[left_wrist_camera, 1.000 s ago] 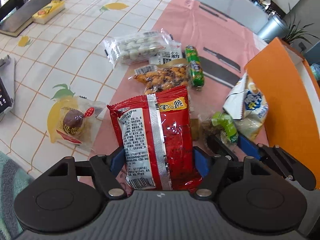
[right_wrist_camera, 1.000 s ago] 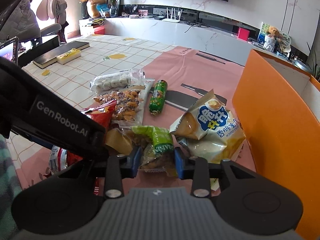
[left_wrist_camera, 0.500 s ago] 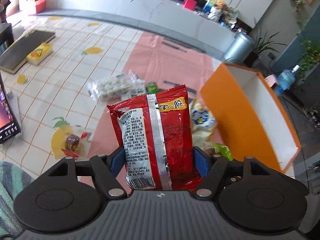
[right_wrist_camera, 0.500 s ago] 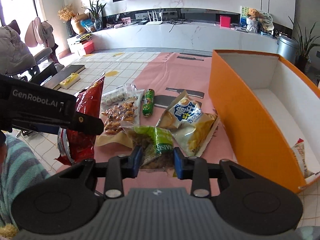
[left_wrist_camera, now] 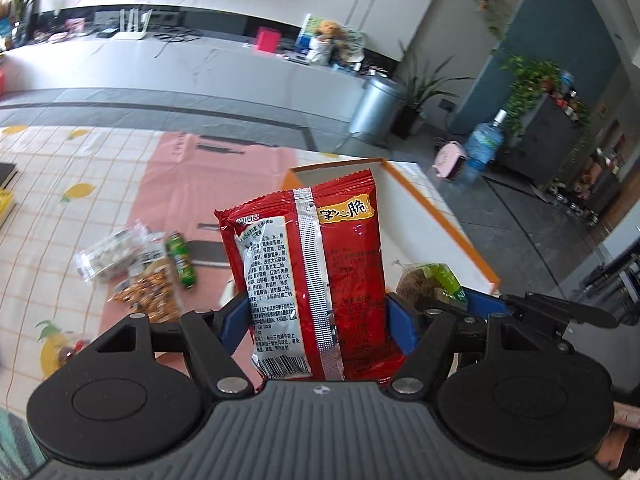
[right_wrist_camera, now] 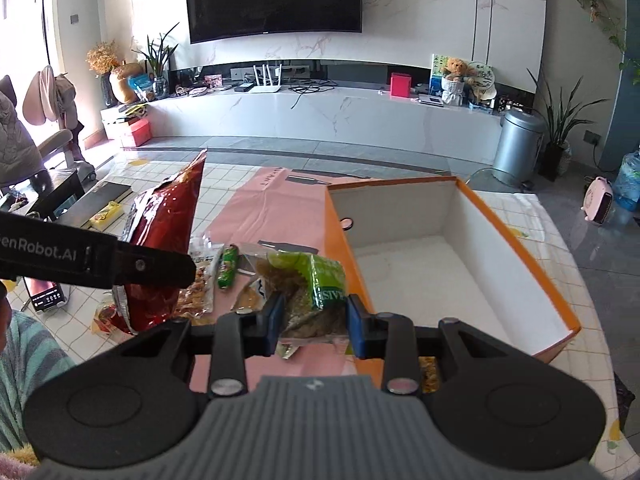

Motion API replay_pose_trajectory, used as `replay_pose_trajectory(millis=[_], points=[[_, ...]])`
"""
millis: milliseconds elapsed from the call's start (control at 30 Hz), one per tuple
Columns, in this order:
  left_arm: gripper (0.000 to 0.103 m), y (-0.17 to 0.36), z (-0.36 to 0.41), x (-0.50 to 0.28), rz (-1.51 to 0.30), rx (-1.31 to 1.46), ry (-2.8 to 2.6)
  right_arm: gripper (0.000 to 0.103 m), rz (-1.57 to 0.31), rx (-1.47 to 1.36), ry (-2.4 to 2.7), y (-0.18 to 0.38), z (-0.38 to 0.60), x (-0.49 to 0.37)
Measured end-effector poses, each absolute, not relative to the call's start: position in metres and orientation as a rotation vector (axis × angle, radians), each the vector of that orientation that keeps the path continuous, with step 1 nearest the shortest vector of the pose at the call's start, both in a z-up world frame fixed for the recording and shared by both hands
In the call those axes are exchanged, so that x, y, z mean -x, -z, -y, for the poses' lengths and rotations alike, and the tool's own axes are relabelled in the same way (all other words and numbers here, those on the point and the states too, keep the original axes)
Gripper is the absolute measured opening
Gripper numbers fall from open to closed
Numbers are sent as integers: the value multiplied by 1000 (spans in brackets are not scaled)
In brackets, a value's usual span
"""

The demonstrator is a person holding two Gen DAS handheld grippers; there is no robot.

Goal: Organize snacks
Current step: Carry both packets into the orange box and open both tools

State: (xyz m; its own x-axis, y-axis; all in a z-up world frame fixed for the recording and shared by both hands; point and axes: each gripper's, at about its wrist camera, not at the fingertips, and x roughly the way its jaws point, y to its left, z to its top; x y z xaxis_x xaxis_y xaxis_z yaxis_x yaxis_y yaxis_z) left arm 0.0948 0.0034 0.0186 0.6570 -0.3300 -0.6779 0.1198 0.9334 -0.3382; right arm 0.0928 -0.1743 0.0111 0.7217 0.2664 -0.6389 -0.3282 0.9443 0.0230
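Observation:
My left gripper (left_wrist_camera: 318,316) is shut on a tall red snack bag (left_wrist_camera: 340,264), held upright above the table; the same red bag (right_wrist_camera: 160,248) shows at the left of the right wrist view. My right gripper (right_wrist_camera: 314,320) is shut on a clear packet with a green label (right_wrist_camera: 312,284), held in the air by the near left wall of the orange box (right_wrist_camera: 524,256). The box is open, with a white floor. The green-labelled packet (left_wrist_camera: 432,280) also hangs just right of the red bag.
On the pink mat lie a clear bag of white balls (left_wrist_camera: 108,260), a green sausage stick (left_wrist_camera: 182,258) and a bag of nuts (left_wrist_camera: 148,292). A book with a yellow pack (right_wrist_camera: 106,208) and a phone (right_wrist_camera: 48,296) sit at the left. A striped sleeve (right_wrist_camera: 28,360) is near.
Both grippers have risen off the table with their packets and swung to the right, towards the orange box. Its inside now shows. The grips are unchanged.

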Motion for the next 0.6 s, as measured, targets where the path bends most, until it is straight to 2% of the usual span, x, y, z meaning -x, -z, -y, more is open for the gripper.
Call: replay_pose_trajectory(millis=[233, 600], points=[[81, -34, 32, -117, -812, 234, 366, 31, -705, 108, -271, -32, 221, -104], [81, -29, 89, -171, -887, 117, 490, 31, -807, 130, -228, -26, 281, -154]])
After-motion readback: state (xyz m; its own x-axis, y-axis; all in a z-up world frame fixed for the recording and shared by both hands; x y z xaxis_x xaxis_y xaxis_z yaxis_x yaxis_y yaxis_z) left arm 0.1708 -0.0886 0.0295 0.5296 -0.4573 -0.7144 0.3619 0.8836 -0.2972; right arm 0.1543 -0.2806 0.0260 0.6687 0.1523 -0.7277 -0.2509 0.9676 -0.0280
